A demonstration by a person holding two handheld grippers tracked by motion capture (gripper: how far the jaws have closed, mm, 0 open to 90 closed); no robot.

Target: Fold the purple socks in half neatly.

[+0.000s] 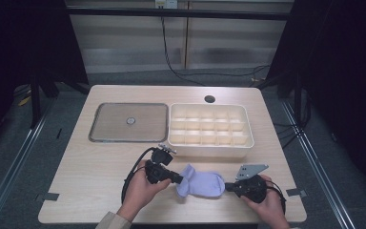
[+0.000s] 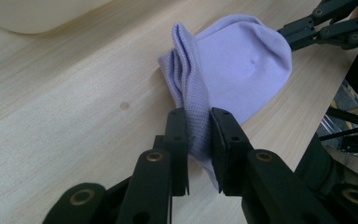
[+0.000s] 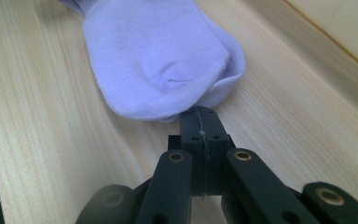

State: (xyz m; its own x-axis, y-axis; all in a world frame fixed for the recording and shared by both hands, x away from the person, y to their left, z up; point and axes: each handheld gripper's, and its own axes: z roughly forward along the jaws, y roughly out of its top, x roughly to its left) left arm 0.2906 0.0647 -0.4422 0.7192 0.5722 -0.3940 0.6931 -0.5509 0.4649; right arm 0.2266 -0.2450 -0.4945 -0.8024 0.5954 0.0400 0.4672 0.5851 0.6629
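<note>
Gripping lilac knitted sock (image 2: 242, 65): left gripper (image 2: 198, 123) pinches bunched cuff; right gripper (image 3: 200, 122) fully closed, tips at toe, hold uncertain; risk: toe slipping free, fold collapsing on pale wooden table (image 1: 90, 176).

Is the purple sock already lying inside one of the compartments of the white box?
No, the purple sock lies on the bare wooden table, in front of the white box, between the two grippers.

A: Anyone spot any writing, a brand or a number here?

B: Nope, nothing I can read from my end. No lettering on my jaws, none on the sock (image 1: 201, 183) I'm pinching, none on the divided box (image 1: 211, 148) or the table (image 1: 95, 191).
</note>
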